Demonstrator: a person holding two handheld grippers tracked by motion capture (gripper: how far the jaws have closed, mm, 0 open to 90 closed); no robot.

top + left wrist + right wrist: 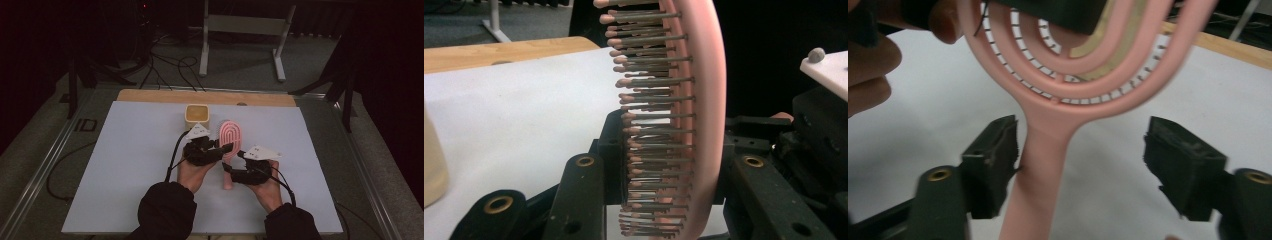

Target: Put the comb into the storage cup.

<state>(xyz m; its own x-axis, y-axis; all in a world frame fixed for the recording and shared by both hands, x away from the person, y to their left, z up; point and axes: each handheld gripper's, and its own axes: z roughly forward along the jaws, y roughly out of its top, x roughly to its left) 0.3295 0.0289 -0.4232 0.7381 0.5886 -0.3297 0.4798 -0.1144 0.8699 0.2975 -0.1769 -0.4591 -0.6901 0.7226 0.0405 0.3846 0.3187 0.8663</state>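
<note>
A pink hairbrush [231, 134] with an open looped head stands nearly upright over the white sheet. My left gripper [226, 148] is shut on the lower part of its head. In the left gripper view one jaw presses on the bristles and the other on the back of the hairbrush [705, 100]. My right gripper [231, 167] sits lower, at the handle. In the right gripper view its jaws stand open around the handle [1043, 165]. The handle lies close to one pad [995, 155], and the other pad [1180, 160] is well clear.
A pale yellow cup [196, 114] stands just behind the left hand, near the far edge of the white sheet [130, 165]. The sheet covers a wooden table [150, 95]. Cables and a metal stand [240, 25] lie on the floor beyond.
</note>
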